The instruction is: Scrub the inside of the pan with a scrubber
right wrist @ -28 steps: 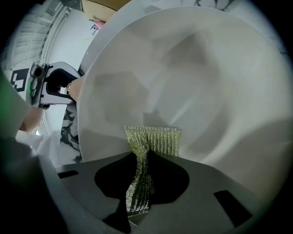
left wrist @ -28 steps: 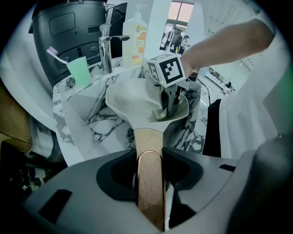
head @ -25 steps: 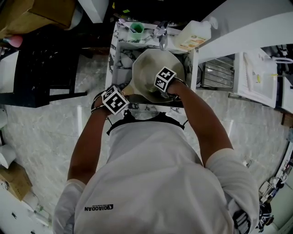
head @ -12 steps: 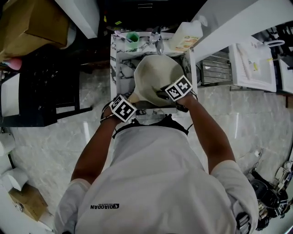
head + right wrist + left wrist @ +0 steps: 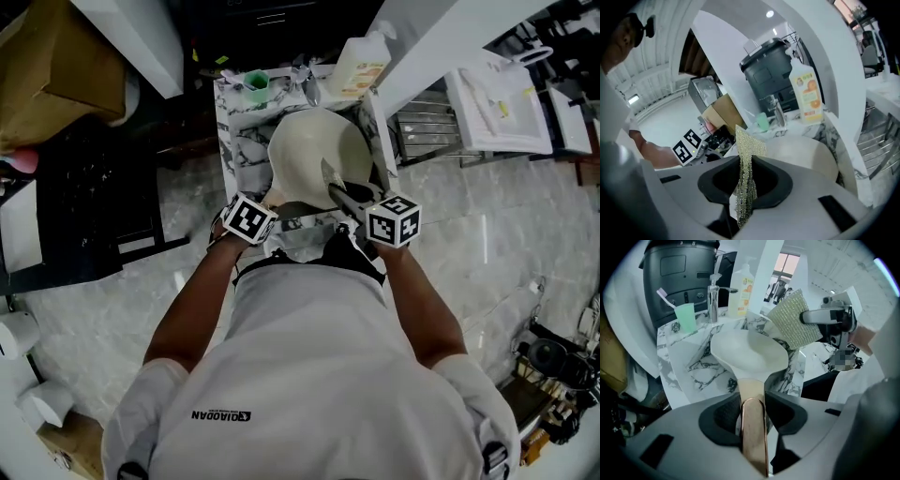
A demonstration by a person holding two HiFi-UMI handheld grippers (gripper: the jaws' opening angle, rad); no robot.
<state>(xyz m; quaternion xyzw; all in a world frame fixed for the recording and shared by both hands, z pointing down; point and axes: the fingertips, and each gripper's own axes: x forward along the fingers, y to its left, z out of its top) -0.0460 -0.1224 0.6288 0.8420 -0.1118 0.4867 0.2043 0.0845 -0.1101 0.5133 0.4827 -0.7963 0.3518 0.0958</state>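
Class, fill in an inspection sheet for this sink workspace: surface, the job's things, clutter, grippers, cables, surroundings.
Surface: marble-patterned counter with the sink set in it.
Job's things: cream pan over the sink; gold mesh scrubber at the pan's right side, contact unclear.
Clutter: green cup with a toothbrush, tap and soap bottle along the back of the counter.
Grippers: left gripper shut on the pan handle; right gripper shut on the scrubber.
Cables: nothing seen.
Surroundings: pale tiled floor, cardboard box to the left, wire rack to the right.
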